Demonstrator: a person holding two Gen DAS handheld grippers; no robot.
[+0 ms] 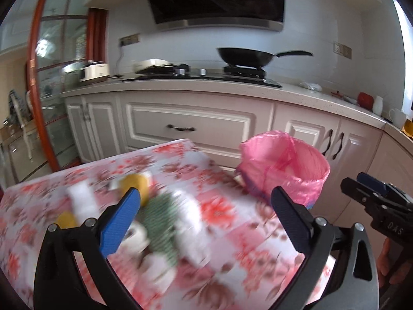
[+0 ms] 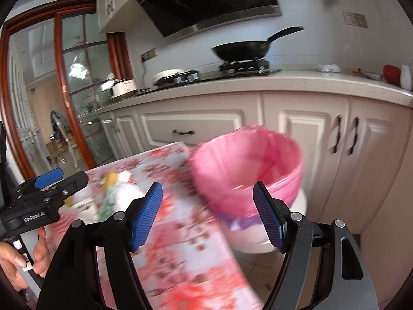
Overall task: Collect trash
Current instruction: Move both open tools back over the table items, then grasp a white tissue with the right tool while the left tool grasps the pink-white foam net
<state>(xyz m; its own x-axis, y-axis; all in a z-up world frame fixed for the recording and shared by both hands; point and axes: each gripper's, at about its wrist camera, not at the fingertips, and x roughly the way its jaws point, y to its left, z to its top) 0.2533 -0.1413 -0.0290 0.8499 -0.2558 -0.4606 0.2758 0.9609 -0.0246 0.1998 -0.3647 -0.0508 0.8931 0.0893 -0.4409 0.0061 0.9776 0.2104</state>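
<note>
Bright daylight is let in from the right. The flowered tablecloth and pink bin bag are smeared by blur; edges are bent round.

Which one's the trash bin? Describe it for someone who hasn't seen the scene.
Start at the table with the red floral cloth in front of the white kitchen cabinets. The trash bin stands on the floor at the table's far right corner. It is a white pail lined with a pink plastic bag, the only pink container here.
</note>
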